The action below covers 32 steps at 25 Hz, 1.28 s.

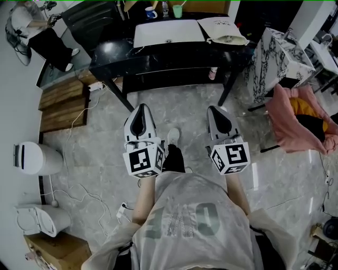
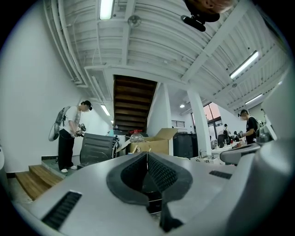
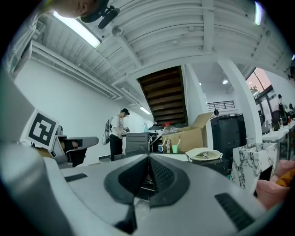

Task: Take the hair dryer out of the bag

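The left gripper (image 1: 140, 109) and the right gripper (image 1: 216, 111) are both clenched, jaws together, with nothing between them. Open floor (image 1: 179, 108) is left up to the front edge of the black table (image 1: 113, 55). One bag (image 1: 224, 30) lies at its right end; the hair dryer cannot be made out. Two cups are counted: a blue cup (image 1: 151, 12) and a green cup (image 1: 177, 10). The print on the shirt (image 1: 190, 221) cannot be read.

A cream cloth bag (image 1: 219, 26) lies open-mouthed on the black table (image 1: 111, 55).
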Available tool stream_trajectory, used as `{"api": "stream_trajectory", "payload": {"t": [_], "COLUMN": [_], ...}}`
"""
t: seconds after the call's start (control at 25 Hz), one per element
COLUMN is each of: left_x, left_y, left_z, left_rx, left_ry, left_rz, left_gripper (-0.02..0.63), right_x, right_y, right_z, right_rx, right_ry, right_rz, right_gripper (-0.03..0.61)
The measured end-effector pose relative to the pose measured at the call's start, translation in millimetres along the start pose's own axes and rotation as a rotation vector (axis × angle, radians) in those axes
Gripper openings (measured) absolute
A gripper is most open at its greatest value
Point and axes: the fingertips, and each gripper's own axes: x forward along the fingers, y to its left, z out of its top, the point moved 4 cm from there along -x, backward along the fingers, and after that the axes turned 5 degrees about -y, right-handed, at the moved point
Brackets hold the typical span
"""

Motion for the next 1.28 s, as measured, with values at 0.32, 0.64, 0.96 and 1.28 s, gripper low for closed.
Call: {"api": "stream_trajectory", "payload": {"t": [0.32, 0.64, 0.96, 1.28], "left_x": [96.0, 200.3, 303.3, 383.9], "left_y": [23.8, 52.7, 78.9, 106.3], "left_z": [-10.2, -18.9, -36.7, -65.7], "left_rx": [-0.023, -0.04, -0.055, -0.071], "left_ry": [-0.033, -0.023, 0.008, 0.054], "left_rz": [-0.028, -0.053, -0.127, -0.173], "left_gripper": [0.028, 0.028, 0.028, 0.028], "right_x": [80.2, 180.1, 281.8, 361.1], "right_y": [-33.7, -61.4, -92.0, -111.4], "right_z": [7.5, 4.9, 3.1, -10.5], "right_rx": [-0.072, -0.057, -0.039, -0.037], "right_ry": [-0.033, 0.006, 0.03, 0.092], "right_rz": [-0.032, -0.048, -0.119, -0.174], "right_gripper": [0.031, 0.031, 0.031, 0.031]}}
